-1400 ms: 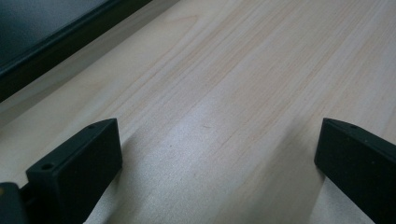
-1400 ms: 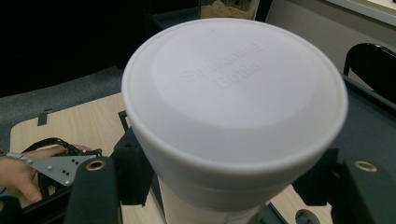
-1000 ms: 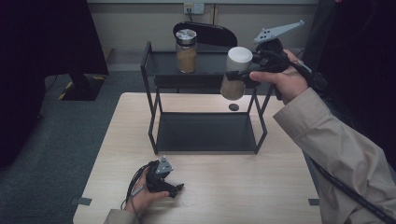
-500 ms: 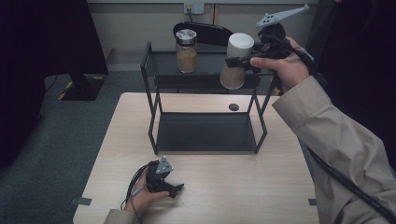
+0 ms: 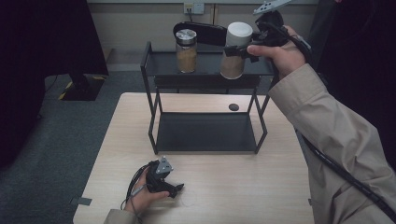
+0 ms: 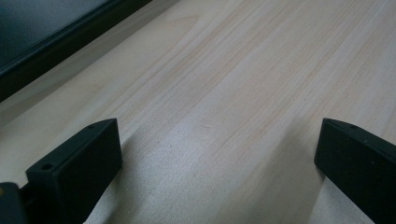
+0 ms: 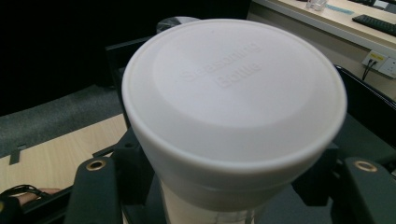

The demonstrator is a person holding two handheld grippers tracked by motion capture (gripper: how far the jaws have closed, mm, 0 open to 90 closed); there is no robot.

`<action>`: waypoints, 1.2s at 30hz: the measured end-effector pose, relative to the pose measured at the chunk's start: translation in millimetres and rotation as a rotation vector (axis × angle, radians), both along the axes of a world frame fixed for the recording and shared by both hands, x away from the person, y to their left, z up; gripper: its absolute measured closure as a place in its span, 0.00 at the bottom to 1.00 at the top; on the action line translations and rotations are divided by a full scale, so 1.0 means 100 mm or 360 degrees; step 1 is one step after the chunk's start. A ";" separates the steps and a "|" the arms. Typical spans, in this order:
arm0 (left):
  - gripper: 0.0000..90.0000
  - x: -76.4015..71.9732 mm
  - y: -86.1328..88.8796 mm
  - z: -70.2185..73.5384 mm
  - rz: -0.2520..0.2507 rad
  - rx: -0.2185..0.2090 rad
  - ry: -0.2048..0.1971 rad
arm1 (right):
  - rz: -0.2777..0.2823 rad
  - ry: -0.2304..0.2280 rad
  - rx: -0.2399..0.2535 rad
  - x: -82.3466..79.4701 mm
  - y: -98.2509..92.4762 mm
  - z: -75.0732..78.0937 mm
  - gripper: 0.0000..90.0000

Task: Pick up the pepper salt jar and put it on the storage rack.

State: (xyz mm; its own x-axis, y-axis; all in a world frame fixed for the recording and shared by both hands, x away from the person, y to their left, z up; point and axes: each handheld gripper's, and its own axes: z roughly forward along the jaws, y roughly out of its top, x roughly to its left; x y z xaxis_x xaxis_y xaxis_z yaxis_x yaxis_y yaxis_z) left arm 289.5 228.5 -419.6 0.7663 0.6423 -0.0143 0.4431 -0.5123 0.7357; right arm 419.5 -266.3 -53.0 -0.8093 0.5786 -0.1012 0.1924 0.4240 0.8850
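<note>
Now the right claw (image 5: 243, 46), clamped on the white-capped seasoning bottle (image 5: 235, 51), has risen since a second ago and carries the bottle over the rack's top shelf (image 5: 210, 67), to the right of the metal-lidded jar (image 5: 186, 50) standing there. Open shelf lies between jar and bottle; whether the bottle's base touches the shelf I cannot tell. Meanwhile the left claw (image 6: 215, 172) rests unmoved on the pale wooden desk (image 5: 261, 186), jaws apart, nothing between them. Grey carpet surrounds the desk.

Two black jaws of the left hand-held gripper (image 6: 212, 163) wide apart over pale wooden table (image 6: 224, 84), dark rack edge (image 6: 56, 37) upper left.
</note>
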 end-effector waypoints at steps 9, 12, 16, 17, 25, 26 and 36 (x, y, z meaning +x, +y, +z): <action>0.00 0.00 0.00 0.00 0.0001 0.0002 0.0000 | -0.0050 0.0013 0.0000 0.16 0.07 -0.01 0.39; 0.00 0.00 0.00 0.00 0.0001 0.0003 -0.0001 | -0.0062 0.0017 -0.0014 0.20 0.10 0.00 0.39; 0.00 0.00 0.00 0.00 0.0000 0.0002 0.0000 | -0.0072 0.0026 -0.0011 0.26 0.13 -0.02 0.39; 0.00 0.00 0.00 0.00 0.0001 0.0002 0.0000 | -0.0077 0.0025 -0.0015 0.27 0.14 -0.03 0.39; 0.00 0.00 0.00 0.00 0.0000 0.0003 -0.0001 | -0.0113 0.0036 -0.0008 0.36 0.19 -0.07 0.39; 0.00 0.00 0.00 0.00 0.0000 0.0002 -0.0001 | -0.0115 0.0040 -0.0014 0.37 0.20 -0.07 0.39; 0.00 0.00 0.00 0.00 0.0000 0.0002 0.0000 | -0.0132 0.0061 -0.0007 0.43 0.21 -0.11 0.39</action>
State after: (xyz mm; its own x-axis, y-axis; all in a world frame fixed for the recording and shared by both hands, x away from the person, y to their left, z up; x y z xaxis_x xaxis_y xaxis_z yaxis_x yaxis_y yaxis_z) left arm 289.5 228.4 -419.4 0.7664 0.6422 -0.0135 0.4431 -0.5133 0.7350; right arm 462.4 -245.6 -63.8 -0.7618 0.6436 -0.0739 0.2606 0.4090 0.8745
